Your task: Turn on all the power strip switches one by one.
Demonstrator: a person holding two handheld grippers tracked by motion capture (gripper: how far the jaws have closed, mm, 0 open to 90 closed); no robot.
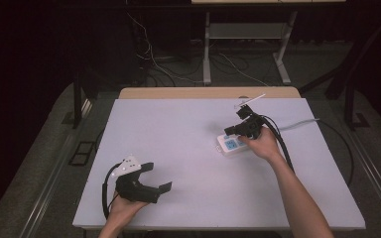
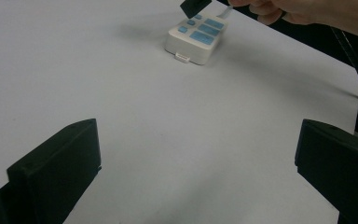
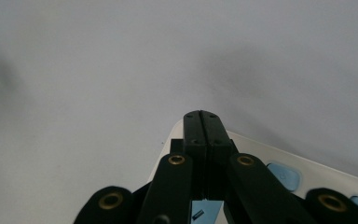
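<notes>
Roughly, left to right across the high view. Lower left of frame: left gripper (image 1: 158,177), held in the left hand (image 1: 125,206) near the table's near edge, grey three-cornered plate on top, black cable looping beside it. Jaws stand wide apart, nothing between them. The forearm is cut off by the bottom edge.

Its own view confirms this: the two black jaws sit at the far lower left and lower right corners, both cropped by the frame, bare white table (image 2: 168,140) between them.

Right of centre in the high view: a white power strip (image 1: 232,145) with blue sockets lies flat on the table, its pale cord running off toward the right edge. The right hand (image 1: 264,145) covers its right end, so its full length cannot be made out. The forearm rises diagonally from the bottom right.

The right gripper (image 1: 229,131) hangs just above the strip's left part, tips pointing toward frame left. In the right gripper view the jaws are pressed together with nothing seen between them, over the strip's near corner; whether the tips touch the strip cannot be told.
</notes>
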